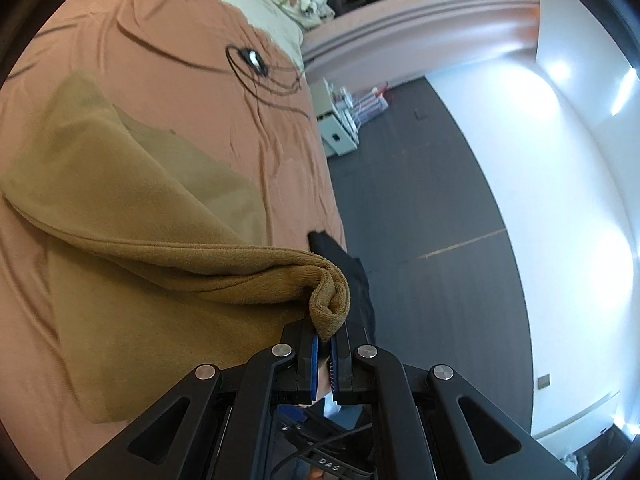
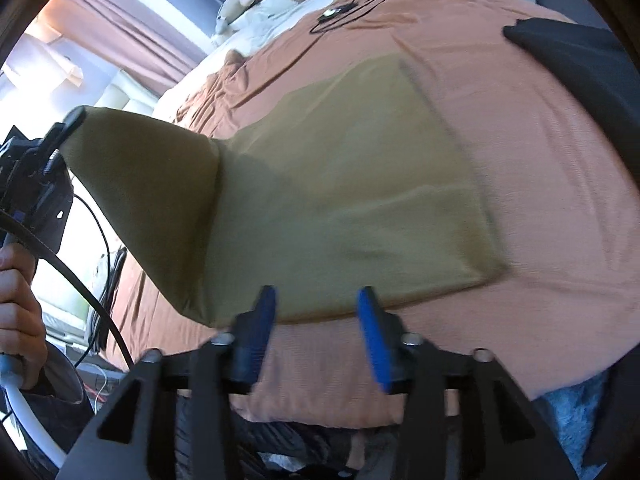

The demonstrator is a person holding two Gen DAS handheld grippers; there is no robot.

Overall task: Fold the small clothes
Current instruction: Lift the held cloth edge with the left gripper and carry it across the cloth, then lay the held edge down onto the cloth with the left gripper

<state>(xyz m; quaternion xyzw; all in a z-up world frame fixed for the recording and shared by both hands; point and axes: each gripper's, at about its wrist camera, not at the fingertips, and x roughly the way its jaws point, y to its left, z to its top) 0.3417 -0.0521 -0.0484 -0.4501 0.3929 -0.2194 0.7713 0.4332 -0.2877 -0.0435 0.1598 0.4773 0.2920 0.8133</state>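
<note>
My left claw [image 1: 325, 340] is pinching a bunched corner of the tan cloth [image 2: 352, 184], lifting that end off the bed [image 2: 540, 160] while the rest lies flat on the orange bedspread. My right claw [image 2: 316, 320] is spread, nothing between its blue pads [image 2: 370, 320], hovering just at the near edge of the cloth. The risk I see: the pinch sits right at the tip of the corner, so a quick pull could slip it free and let the flap drop crooked. With only one end held, the flat part may also drag and wrinkle. A dark garment [image 2: 584, 68] lies nearby and could get caught. No containers appear near the cloth.
</note>
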